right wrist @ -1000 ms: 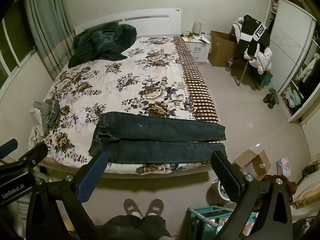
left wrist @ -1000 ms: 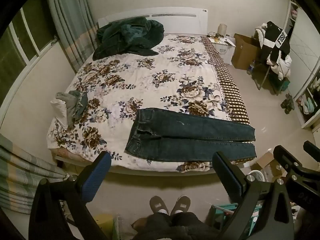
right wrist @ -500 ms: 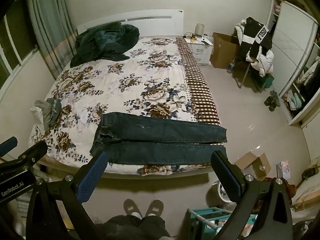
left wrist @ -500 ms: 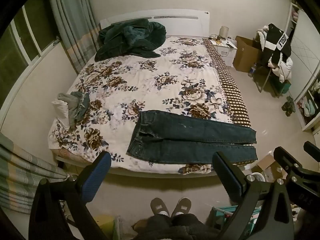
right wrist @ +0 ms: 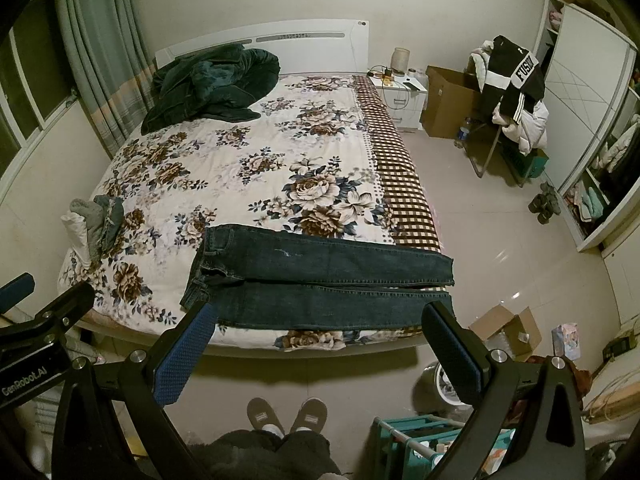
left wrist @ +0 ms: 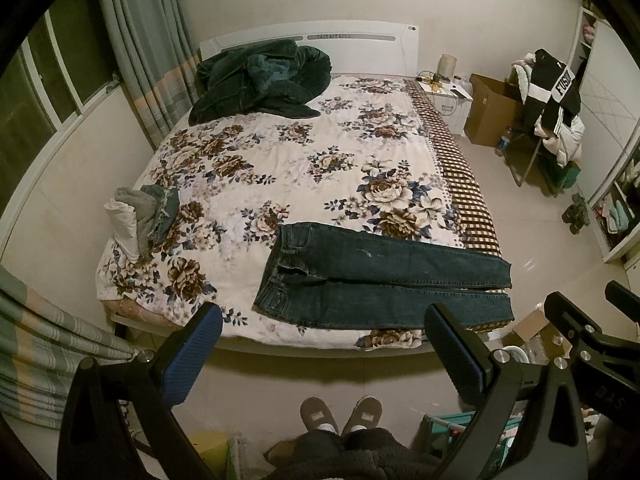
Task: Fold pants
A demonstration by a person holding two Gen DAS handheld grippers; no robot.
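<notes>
The bed filled most of what I saw, its floral quilt running from the white headboard down to the near edge, with a brown checked strip along its right side. Across the foot of it lay the jeans, spread flat with both legs side by side; their long axis ran crosswise to the bed, waistband toward the left and hems pointing right, reaching over the checked strip to the bed's right edge. A heap of dark green bedding sat up by the headboard, well apart from the jeans, and a small pile of folded clothes rested near the left edge. On the floor to the right stood a chair draped with jackets, a cardboard box and a white nightstand. My slippers showed on the tiles short of the bed. I held my left tongs spread wide and gripping nothing, above the floor short of the bed's foot, and my right tongs were likewise spread wide and unladen.
</notes>
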